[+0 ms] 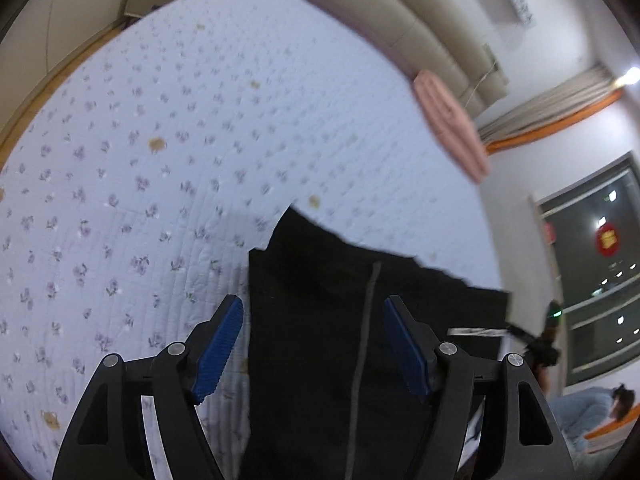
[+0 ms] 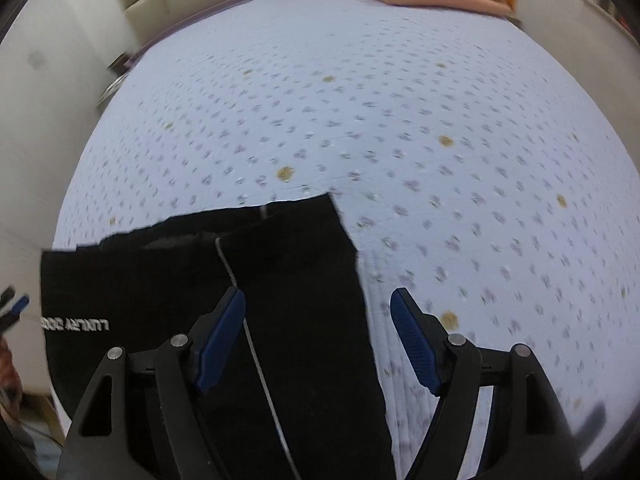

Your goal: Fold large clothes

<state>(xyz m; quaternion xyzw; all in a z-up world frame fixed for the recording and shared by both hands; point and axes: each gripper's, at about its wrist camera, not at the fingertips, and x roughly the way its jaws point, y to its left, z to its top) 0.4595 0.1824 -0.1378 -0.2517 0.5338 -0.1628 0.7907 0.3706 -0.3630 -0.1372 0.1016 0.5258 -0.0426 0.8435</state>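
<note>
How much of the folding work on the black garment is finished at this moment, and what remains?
Done: the black garment lies on the floral quilt with layers already overlapping, so some folding looks made. In hand: nothing; the left gripper and right gripper are open above it, gripping nothing. Left: probably further folds and tidying; a folded pink item lies at the bed's far edge.

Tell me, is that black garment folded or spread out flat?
Folded. The black garment lies on the bed in overlapping layers, one panel's edge crossing another.
</note>
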